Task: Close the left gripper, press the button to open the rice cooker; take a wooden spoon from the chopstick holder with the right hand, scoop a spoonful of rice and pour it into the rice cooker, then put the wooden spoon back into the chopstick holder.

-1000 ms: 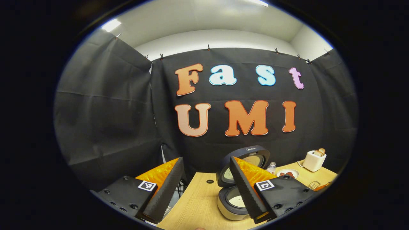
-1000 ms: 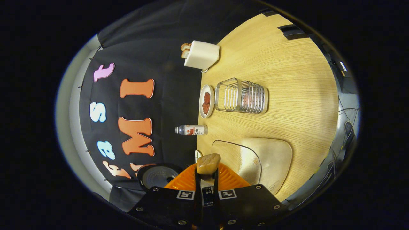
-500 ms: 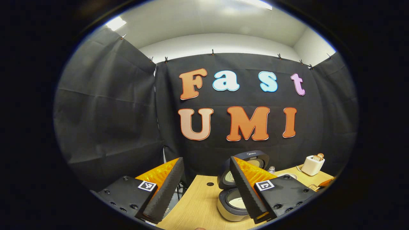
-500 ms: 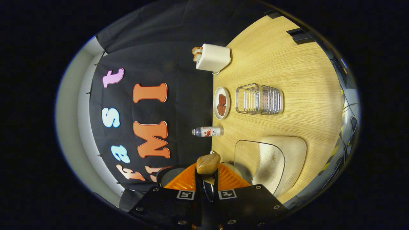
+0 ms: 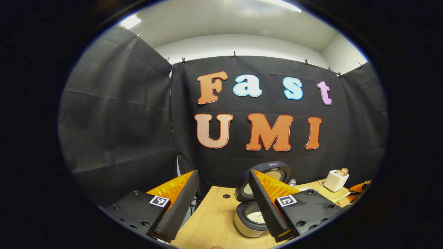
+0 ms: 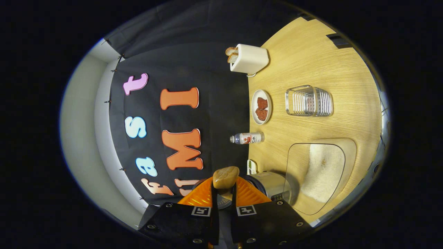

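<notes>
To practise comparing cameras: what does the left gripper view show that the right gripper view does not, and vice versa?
Left gripper view: the open left claw, the cooker's raised lid and pot. Right gripper view: the right claw shut on the spoon, the holder, the rice tub. Both: cooker, toaster, bottle, table.

A toaster holding bread is standing by the wall; a plate and a bottle are sitting along the table edge.
</notes>
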Demonstrator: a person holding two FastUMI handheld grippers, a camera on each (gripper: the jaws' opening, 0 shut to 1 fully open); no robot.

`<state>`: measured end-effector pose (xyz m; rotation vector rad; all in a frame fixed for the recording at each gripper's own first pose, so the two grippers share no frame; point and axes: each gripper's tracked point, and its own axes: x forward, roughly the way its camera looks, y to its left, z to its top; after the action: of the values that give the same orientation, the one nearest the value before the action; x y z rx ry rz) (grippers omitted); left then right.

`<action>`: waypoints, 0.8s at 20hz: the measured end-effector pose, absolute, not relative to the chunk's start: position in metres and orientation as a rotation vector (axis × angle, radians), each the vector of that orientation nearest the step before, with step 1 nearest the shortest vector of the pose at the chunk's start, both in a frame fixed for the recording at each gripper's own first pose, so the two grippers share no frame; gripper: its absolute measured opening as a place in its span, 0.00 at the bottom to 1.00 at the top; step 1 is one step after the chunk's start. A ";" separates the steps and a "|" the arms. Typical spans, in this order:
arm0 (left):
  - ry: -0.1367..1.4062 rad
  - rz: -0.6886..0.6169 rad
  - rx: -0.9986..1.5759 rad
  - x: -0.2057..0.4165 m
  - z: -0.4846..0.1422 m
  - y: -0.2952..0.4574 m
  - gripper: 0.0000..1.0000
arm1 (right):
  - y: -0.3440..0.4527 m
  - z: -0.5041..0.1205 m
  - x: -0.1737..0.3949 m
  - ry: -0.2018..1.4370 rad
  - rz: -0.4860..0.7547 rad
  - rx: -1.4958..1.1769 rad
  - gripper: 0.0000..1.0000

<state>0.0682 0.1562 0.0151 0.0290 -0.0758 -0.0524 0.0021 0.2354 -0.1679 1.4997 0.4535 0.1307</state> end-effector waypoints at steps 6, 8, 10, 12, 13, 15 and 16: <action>-0.065 -0.050 0.017 0.066 0.009 0.164 0.94 | 0.271 -0.130 0.028 0.459 0.219 1.498 0.13; -0.054 -0.052 0.014 0.065 0.005 0.165 0.97 | 0.288 -0.119 0.037 0.464 0.250 1.489 0.13; -0.047 -0.050 0.007 0.066 0.003 0.169 0.97 | 0.304 -0.107 0.047 0.471 0.280 1.481 0.13; -0.043 -0.047 0.002 0.066 0.002 0.172 0.96 | 0.323 -0.101 0.058 0.479 0.302 1.468 0.13; -0.042 -0.046 0.001 0.066 0.002 0.174 0.97 | 0.332 -0.100 0.062 0.486 0.312 1.457 0.13; -0.042 -0.044 0.002 0.069 0.001 0.177 0.94 | 0.350 -0.098 0.072 0.503 0.325 1.431 0.13; -0.041 -0.044 0.003 0.069 0.001 0.179 0.94 | 0.359 -0.098 0.077 0.514 0.330 1.415 0.13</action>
<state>0.0694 0.1787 0.0009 0.0027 -0.0410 -0.0438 0.0765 0.3591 -0.0979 1.4149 0.5136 0.3304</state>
